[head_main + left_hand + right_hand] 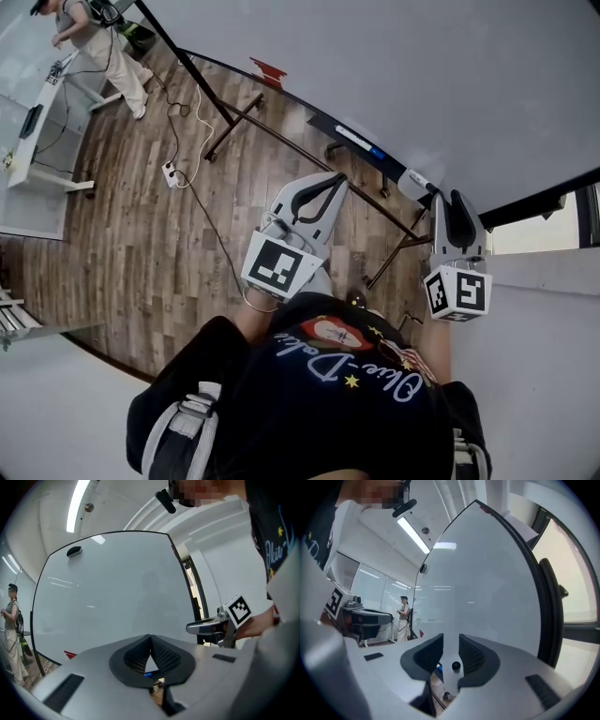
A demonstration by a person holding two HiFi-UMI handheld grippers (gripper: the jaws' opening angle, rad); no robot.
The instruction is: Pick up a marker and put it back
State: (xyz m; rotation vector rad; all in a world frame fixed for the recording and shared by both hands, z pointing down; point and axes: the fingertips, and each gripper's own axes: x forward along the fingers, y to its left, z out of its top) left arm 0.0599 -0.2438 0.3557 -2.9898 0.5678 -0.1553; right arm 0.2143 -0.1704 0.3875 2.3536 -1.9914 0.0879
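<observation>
A white marker with a black end (416, 179) lies at the right end of the whiteboard's ledge (349, 136). My right gripper (446, 197) is just behind it. In the right gripper view the marker (455, 666) sits between the jaws of the right gripper (451, 644), which stand apart with a gap on its left side, so the gripper is open. My left gripper (327, 182) hovers to the left over the floor. Its jaws meet at the tip in the left gripper view (150, 639), shut on nothing.
The big whiteboard (394, 75) fills the upper right, on a dark metal stand (234, 117). A blue-capped marker (375, 153) and a red object (269, 70) also sit on its ledge. A power strip with cables (171, 173) lies on the wooden floor. Another person (98, 47) stands by a desk (42, 103) far left.
</observation>
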